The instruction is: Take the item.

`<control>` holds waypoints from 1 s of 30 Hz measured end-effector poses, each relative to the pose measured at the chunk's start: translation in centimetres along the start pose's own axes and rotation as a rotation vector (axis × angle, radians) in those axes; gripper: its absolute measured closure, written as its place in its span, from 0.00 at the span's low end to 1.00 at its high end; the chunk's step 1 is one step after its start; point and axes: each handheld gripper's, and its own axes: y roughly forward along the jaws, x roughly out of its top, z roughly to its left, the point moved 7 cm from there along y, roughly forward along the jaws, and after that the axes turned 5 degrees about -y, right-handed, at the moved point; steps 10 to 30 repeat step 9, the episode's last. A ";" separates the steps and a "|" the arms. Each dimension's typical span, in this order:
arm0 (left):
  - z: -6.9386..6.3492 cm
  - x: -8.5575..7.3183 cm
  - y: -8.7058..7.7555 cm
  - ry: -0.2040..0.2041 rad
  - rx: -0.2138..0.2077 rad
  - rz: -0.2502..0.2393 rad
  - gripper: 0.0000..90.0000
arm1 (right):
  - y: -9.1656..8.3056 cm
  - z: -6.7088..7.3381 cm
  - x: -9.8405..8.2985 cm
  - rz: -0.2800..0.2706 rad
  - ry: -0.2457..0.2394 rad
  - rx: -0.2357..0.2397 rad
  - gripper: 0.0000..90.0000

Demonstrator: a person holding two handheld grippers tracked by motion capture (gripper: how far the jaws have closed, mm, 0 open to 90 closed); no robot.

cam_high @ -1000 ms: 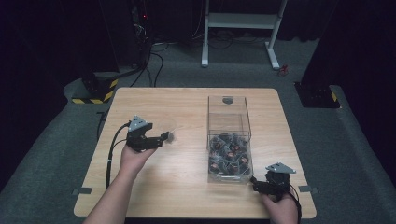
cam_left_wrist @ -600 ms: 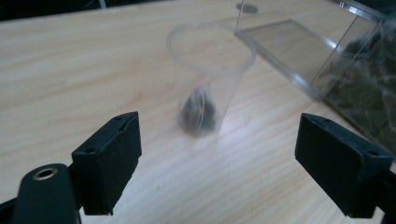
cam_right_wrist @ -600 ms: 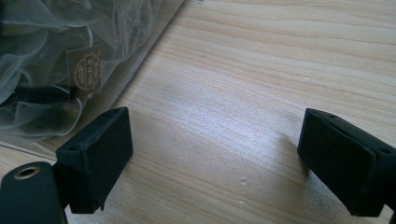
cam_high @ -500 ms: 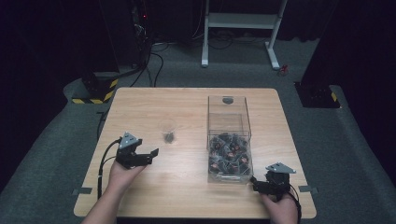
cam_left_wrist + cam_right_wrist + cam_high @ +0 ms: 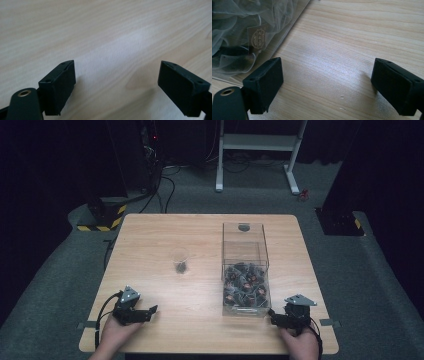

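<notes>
I hold two tongs low at the near edge of the table (image 5: 200, 240). My left gripper (image 5: 150, 310) has its jaws spread wide over bare wood, nothing between them. My right gripper (image 5: 272, 316) is spread too, empty, just beside the near corner of the one clear box (image 5: 245, 251). Inside the box lies a heap of small mesh pouches (image 5: 245, 287) (too tangled to count). One lone pouch (image 5: 180, 266) sits on the open table, well apart from both tongs.
</notes>
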 end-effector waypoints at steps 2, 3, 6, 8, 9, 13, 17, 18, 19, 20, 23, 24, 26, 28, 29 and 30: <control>0.0 -0.2 -0.2 0.011 0.009 0.000 0.17 | 0.0 0.0 0.0 -0.001 -0.001 -0.001 0.12; -0.1 -0.3 -0.2 0.012 0.011 -0.002 0.17 | 0.0 0.0 0.0 0.000 0.001 -0.001 0.12; -0.2 -0.5 -0.3 0.032 0.020 -0.015 0.17 | 0.0 0.0 0.0 0.000 0.001 -0.001 0.12; -0.3 -0.6 -0.3 0.029 0.027 -0.031 0.17 | 0.0 0.0 0.0 0.000 0.001 0.001 0.12; -0.3 -0.6 -0.3 0.035 0.031 -0.030 0.16 | 0.0 0.0 0.0 0.002 0.002 0.003 0.12; -0.3 -0.6 -0.3 0.035 0.031 -0.030 0.16 | 0.0 0.0 0.0 0.002 0.002 0.003 0.12; -0.3 -0.6 -0.3 0.035 0.031 -0.030 0.16 | 0.0 0.0 0.0 0.002 0.002 0.003 0.12; -0.3 -0.6 -0.3 0.035 0.031 -0.030 0.16 | 0.0 0.0 0.0 0.002 0.002 0.003 0.12; -0.3 -0.6 -0.3 0.035 0.031 -0.030 0.16 | 0.0 0.0 0.0 0.002 0.002 0.003 0.12; -0.3 -0.6 -0.3 0.035 0.031 -0.030 0.16 | 0.0 0.0 0.0 0.002 0.002 0.003 0.12; -0.3 -0.6 -0.3 0.035 0.031 -0.030 0.16 | 0.0 0.0 0.0 0.002 0.002 0.003 0.12; -0.3 -0.6 -0.3 0.035 0.031 -0.030 0.16 | 0.0 0.0 0.0 0.002 0.002 0.003 0.12; -0.3 -0.6 -0.3 0.035 0.031 -0.030 0.16 | 0.0 0.0 0.0 0.002 0.002 0.003 0.12; -0.3 -0.6 -0.3 0.035 0.031 -0.030 0.16 | 0.0 0.0 0.0 0.002 0.002 0.003 0.12; -0.3 -0.6 -0.3 0.035 0.031 -0.030 0.16 | 0.0 0.0 0.0 0.002 0.002 0.003 0.12; -0.3 -0.6 -0.3 0.035 0.031 -0.030 0.16 | 0.0 0.0 0.0 0.002 0.002 0.003 0.12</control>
